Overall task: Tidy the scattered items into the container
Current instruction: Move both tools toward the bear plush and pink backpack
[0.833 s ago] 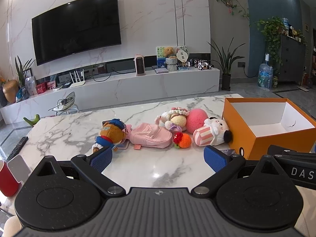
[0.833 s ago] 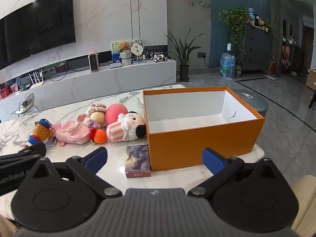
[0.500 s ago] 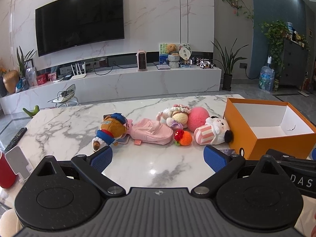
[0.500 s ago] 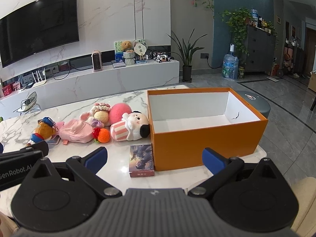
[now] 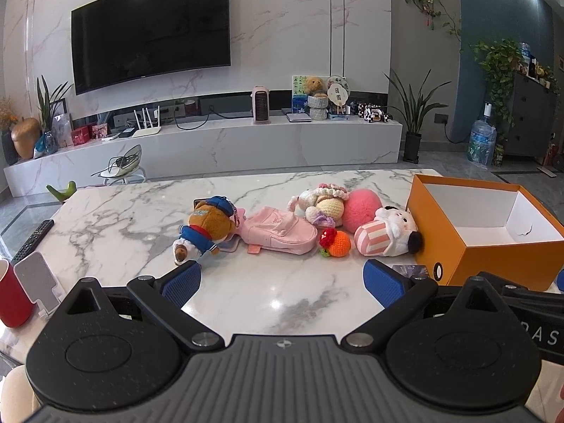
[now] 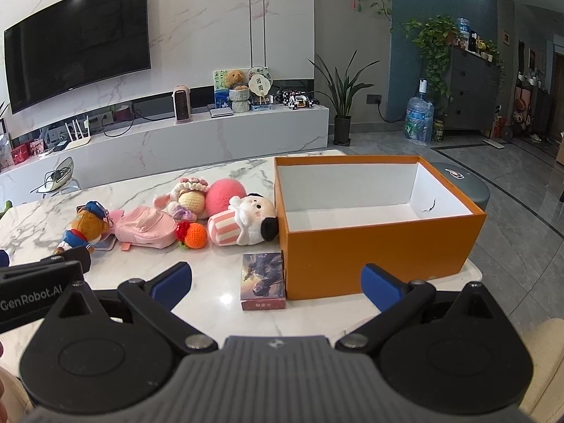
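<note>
An open orange box with a white inside stands at the right of the marble table. Left of it lies a row of toys: a bear in blue, a pink backpack, an orange crochet ball, a crochet doll, a pink ball and a striped plush. A card box lies by the orange box. My left gripper and right gripper hang open near the front edge, holding nothing.
A red cup, a white phone stand and a remote sit at the table's left edge. A TV bench runs along the far wall. A grey stool stands behind the box.
Both grippers have lifted a little and shifted, so the table and toys sit lower in each view. Nothing on the table has moved and both stay open.
</note>
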A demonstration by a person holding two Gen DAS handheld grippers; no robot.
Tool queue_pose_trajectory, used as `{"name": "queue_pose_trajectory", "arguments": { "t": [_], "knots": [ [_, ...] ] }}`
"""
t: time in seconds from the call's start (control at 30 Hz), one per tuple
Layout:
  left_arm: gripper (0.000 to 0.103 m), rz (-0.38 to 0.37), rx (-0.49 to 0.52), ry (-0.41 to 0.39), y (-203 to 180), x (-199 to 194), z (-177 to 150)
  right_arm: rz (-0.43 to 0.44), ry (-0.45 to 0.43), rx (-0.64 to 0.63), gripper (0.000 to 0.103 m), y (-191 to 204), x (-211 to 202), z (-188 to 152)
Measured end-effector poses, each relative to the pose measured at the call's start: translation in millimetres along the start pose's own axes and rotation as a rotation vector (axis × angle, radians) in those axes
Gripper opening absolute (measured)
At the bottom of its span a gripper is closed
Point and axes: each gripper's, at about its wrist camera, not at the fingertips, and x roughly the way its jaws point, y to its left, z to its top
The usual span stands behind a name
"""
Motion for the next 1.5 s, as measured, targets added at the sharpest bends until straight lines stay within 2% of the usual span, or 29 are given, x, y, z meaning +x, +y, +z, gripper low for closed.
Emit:
{"name": "queue_pose_trajectory", "arguments": {
  "t": [0.7,0.97,1.13,1.5],
  "knots": [
    [0.103,0.006,-0.057,0.018,18.0,2.5,-6.5,0.022,0.014,-0.048,0.103,16.2,0.0,-5.0],
    [0.103,0.002,-0.089,0.053,26.2,13.1,-10.4,0.034,0.044,-0.061,0.103,22.2,9.0,-9.0],
    [0.103,-0.033,-0.094,0.08,27.6,20.9,-13.5,0.052,0.074,-0.082,0.103,28.6,17.3,-12.4],
    [0.103,-0.013,-0.112,0.144,36.3,45.0,-23.0,0.064,0.138,-0.101,0.103,37.2,41.5,-19.0]
  ]
}}
